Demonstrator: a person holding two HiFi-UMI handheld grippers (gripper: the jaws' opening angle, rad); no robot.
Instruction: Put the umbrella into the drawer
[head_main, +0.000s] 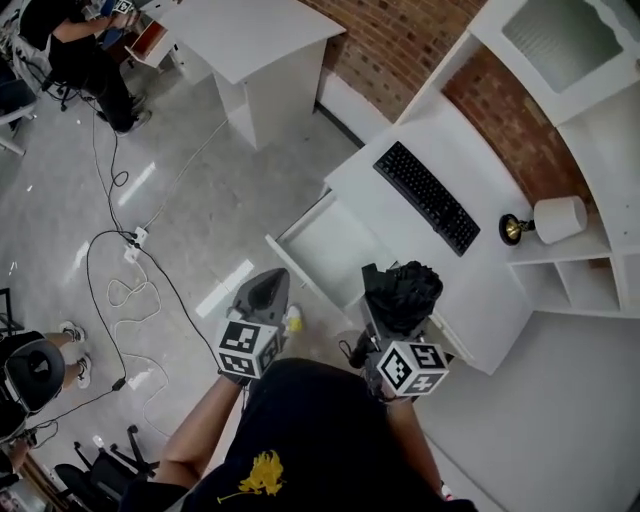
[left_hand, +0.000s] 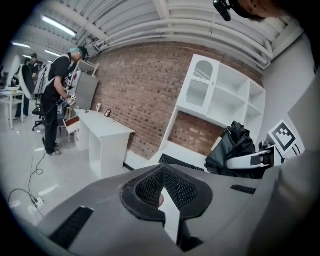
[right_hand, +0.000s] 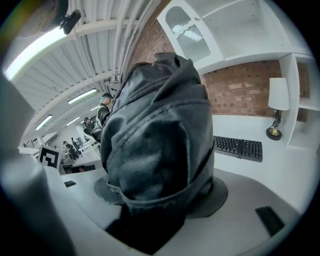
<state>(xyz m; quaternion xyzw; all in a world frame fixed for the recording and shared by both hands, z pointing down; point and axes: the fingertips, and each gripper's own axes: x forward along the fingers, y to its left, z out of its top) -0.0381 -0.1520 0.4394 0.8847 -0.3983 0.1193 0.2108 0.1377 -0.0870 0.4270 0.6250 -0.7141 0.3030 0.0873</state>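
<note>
A folded black umbrella (head_main: 402, 292) stands up out of my right gripper (head_main: 392, 330), which is shut on it; in the right gripper view the umbrella (right_hand: 157, 145) fills the middle and hides the jaws. The white desk's drawer (head_main: 335, 245) is pulled open and looks bare inside, just ahead of both grippers. My left gripper (head_main: 266, 292) hangs to the left of the drawer's near corner, shut with nothing between its fingers (left_hand: 172, 187). The umbrella (left_hand: 235, 150) also shows at the right of the left gripper view.
On the white desk (head_main: 480, 170) lie a black keyboard (head_main: 427, 196) and a small lamp (head_main: 545, 222) with a white shade. Shelves (head_main: 580, 285) stand at the right. A second white desk (head_main: 250, 40), floor cables (head_main: 125, 290) and a person (head_main: 85, 45) are at the left.
</note>
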